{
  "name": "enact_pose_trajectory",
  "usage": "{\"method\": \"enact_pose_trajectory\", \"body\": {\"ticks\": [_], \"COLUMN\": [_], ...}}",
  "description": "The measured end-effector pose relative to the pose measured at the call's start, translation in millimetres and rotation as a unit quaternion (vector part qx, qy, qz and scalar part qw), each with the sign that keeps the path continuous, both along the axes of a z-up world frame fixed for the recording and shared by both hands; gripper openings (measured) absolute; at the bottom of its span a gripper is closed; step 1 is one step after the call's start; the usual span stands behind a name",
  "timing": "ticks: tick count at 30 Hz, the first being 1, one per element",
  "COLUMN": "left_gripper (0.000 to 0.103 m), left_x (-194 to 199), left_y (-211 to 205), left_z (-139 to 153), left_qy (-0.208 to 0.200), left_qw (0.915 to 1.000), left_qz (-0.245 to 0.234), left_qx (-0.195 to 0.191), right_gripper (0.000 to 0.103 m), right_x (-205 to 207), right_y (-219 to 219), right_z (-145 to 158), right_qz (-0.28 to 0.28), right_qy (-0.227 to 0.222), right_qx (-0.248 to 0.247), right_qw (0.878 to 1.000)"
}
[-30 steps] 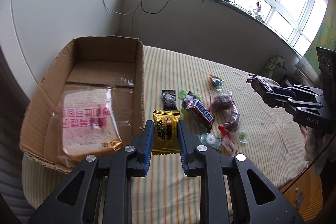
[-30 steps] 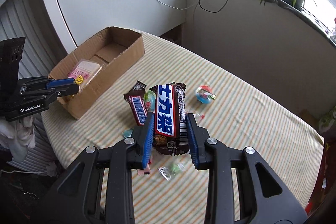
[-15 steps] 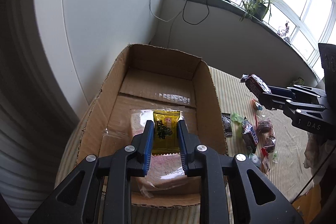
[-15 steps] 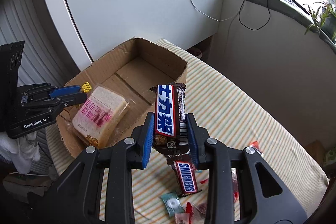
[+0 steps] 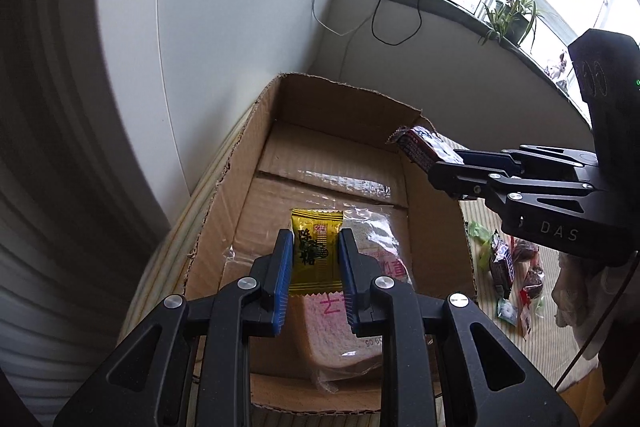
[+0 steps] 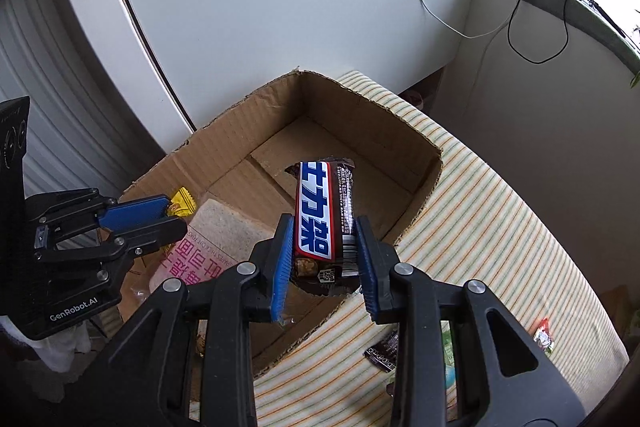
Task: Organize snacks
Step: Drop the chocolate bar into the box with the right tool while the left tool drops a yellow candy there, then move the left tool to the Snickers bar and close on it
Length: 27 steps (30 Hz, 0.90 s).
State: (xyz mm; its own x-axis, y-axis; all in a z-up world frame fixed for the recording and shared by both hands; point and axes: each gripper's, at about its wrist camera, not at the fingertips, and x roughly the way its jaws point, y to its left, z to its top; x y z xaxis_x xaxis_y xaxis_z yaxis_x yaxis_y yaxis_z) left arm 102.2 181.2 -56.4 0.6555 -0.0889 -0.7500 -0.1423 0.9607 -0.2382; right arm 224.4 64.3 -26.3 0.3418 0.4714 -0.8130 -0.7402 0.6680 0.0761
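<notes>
My left gripper (image 5: 315, 247) is shut on a small yellow candy packet (image 5: 316, 247) and holds it above the open cardboard box (image 5: 240, 163), over a wrapped slice of bread (image 5: 352, 331) lying inside. My right gripper (image 6: 322, 235) is shut on a Snickers bar (image 6: 320, 211) and holds it over the box's (image 6: 420, 155) right side. The right gripper with its bar also shows in the left wrist view (image 5: 432, 151). The left gripper with the yellow packet shows in the right wrist view (image 6: 176, 207).
The box stands at the left end of a striped table (image 6: 500, 211), close to a white wall (image 6: 280, 7). Several loose snacks (image 5: 512, 275) lie on the cloth to the right of the box. A windowsill with cables and plants (image 5: 504, 19) runs behind.
Both grippers have moved left from the loose snacks to above the box, each carrying its snack. The right gripper now hangs over the box's interior.
</notes>
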Motion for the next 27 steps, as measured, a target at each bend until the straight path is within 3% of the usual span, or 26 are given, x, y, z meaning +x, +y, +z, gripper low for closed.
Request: {"method": "enact_pose_trajectory", "body": {"ticks": [5, 7, 9, 14, 18, 20, 23, 27], "left_gripper": [0.021, 0.022, 0.022, 0.022, 0.024, 0.029, 0.045, 0.045], "left_x": [0.2, 1.3, 1.1, -1.5, -3.6, -3.8, -4.7, -9.4], "left_y": [-0.2, 0.1, 1.4, 3.6, 3.2, 2.4, 1.4, 1.3], "left_z": [0.5, 0.1, 0.1, 1.4, 4.4, 5.0, 5.9, 9.2], "left_qy": [0.002, 0.004, 0.003, 0.002, 0.001, 0.0, -0.005, -0.009], "left_qw": [1.0, 1.0, 1.0, 0.9999, 0.9999, 0.9999, 0.9999, 0.9998], "left_qz": [-0.001, 0.0, 0.001, 0.009, 0.009, 0.009, 0.01, 0.015], "left_qx": [0.001, -0.002, -0.009, -0.01, -0.008, -0.006, -0.005, -0.007], "right_gripper": [0.032, 0.038, 0.056, 0.06, 0.07, 0.071, 0.072, 0.072], "right_x": [1.2, -0.1, -1.2, -4.6, -8.1, -9.8, -12.7, -17.3], "right_y": [6.8, 7.0, 5.5, -3.3, -14.5, -21.9, -33.9, -55.0], "right_z": [-1.1, 1.6, 4.9, 13.6, 17.9, 20.5, 23.6, 28.5], "right_qz": [0.0, 0.001, -0.002, -0.004, -0.007, -0.013, -0.02, -0.037], "right_qy": [-0.006, -0.01, -0.017, -0.024, -0.027, -0.029, -0.03, -0.031], "right_qx": [-0.003, -0.001, 0.003, 0.009, 0.009, 0.011, 0.01, 0.013], "right_qw": [1.0, 1.0, 1.0, 1.0, 1.0, 0.999, 0.999, 0.999]}}
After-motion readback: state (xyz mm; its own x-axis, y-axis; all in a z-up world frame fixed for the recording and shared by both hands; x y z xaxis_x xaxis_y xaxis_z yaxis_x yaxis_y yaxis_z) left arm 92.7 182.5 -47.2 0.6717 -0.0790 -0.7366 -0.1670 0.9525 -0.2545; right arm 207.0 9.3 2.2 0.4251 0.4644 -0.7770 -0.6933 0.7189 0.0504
